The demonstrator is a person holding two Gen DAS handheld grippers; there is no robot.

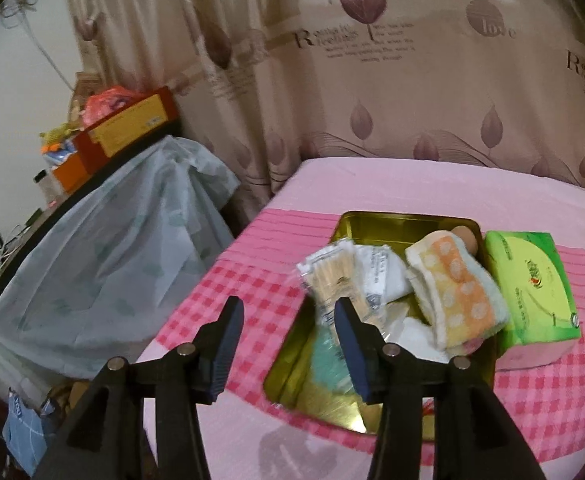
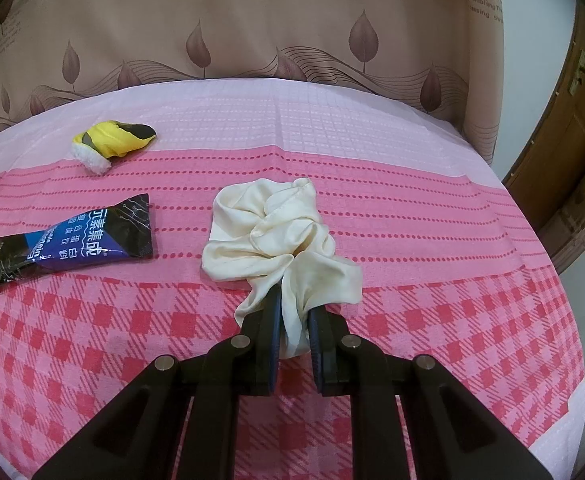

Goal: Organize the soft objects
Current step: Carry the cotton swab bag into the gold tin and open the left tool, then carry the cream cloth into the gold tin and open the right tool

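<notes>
In the right wrist view my right gripper (image 2: pixel 295 312) is shut on the near corner of a cream silk cloth (image 2: pixel 268 236) that lies bunched on the pink checked tablecloth (image 2: pixel 432 320). In the left wrist view my left gripper (image 1: pixel 288 320) is open and empty, hovering over the near left edge of a gold tin (image 1: pixel 372 224). The tin holds a folded orange dotted towel (image 1: pixel 456 288), a pack of cotton swabs (image 1: pixel 332 276), white packets and a teal item (image 1: pixel 328 364).
A green tissue pack (image 1: pixel 532 280) lies right of the tin. A dark blue sachet (image 2: pixel 72 240) and a yellow-and-black soft toy (image 2: pixel 112 144) lie left of the cloth. A covered shelf (image 1: pixel 104 248) with boxes stands left of the table. A curtain hangs behind.
</notes>
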